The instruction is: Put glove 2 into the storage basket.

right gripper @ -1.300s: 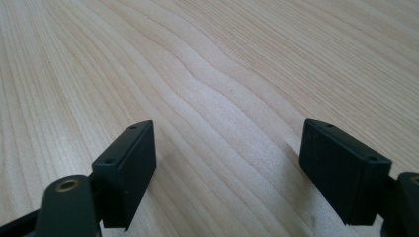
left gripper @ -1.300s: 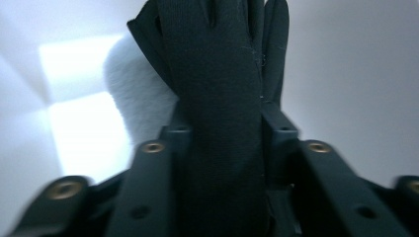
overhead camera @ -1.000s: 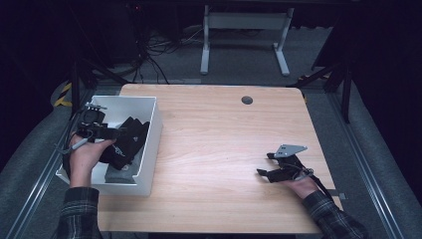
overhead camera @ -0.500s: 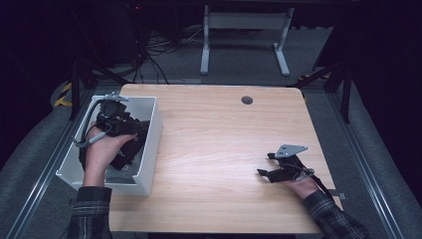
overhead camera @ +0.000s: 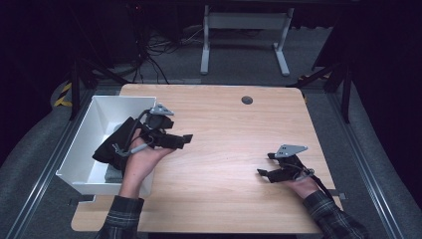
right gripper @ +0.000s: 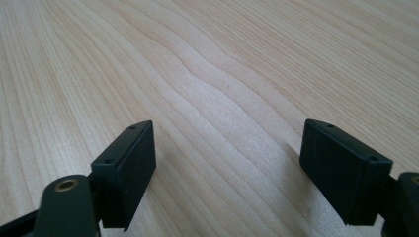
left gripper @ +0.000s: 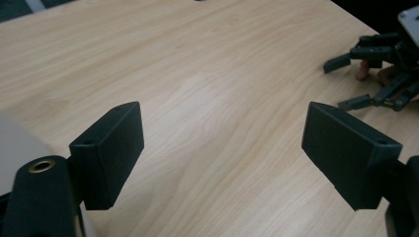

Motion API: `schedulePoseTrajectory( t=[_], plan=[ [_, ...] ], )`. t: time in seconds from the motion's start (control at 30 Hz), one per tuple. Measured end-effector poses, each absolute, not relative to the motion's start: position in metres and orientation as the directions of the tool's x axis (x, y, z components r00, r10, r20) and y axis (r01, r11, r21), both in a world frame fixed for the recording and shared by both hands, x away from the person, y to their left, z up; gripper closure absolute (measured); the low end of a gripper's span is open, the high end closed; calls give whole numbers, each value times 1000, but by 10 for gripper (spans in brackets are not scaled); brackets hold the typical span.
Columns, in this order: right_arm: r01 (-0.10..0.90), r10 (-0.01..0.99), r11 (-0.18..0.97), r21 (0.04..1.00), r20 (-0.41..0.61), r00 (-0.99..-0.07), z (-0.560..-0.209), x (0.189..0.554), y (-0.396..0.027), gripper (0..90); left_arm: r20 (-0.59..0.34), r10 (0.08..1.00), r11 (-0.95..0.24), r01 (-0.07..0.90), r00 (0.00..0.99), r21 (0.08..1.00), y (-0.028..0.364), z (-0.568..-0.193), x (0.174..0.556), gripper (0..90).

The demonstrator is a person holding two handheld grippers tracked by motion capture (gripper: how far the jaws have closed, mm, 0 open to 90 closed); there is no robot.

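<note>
My left gripper (overhead camera: 181,141) hovers over the wooden table (overhead camera: 224,199), just right of a white bin (overhead camera: 94,124), and points to the right. In the left gripper view its jaws (left gripper: 222,148) stand open and have just been opening wider, with nothing but bare wood between them. Black fabric (overhead camera: 107,149) lies heaped in the bin behind the left hand. My right gripper (overhead camera: 265,165) rests low on the table at the right, and its jaws (right gripper: 227,168) are open and empty. The left gripper view also shows the right gripper (left gripper: 380,69) farther off.
The bin sits at the table's left edge, partly overhanging it. A small round cable hole (overhead camera: 247,100) is near the table's far edge. Metal stand legs (overhead camera: 244,30) and cables lie on the dark floor beyond.
The left gripper has come out of the bin and swung rightward over the table, leaving the black fabric in the bin. The right gripper has kept still.
</note>
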State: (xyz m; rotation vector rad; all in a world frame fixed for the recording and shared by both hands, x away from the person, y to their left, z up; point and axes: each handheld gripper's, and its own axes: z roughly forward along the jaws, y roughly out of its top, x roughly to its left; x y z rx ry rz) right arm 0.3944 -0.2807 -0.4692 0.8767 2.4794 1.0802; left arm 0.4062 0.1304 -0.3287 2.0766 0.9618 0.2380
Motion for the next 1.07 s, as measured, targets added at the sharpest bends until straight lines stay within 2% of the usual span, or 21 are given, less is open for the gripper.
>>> schedulePoseTrajectory(
  t=[0.27, 0.63, 1.07],
  plan=[
    [415, 638, 532, 739, -28, -769, -469, 394, -281, 221, -128, 648, -466, 524, 751, 713, 89, -374, 393, 156],
    [415, 638, 531, 739, -27, -769, -469, 394, -281, 221, -112, 605, -562, 523, 788, 641, 60, -437, 379, 154],
    [414, 638, 533, 738, -29, -769, -469, 394, -281, 216, -51, 563, -642, 475, 825, 601, 49, -463, 371, 113]
  ],
)
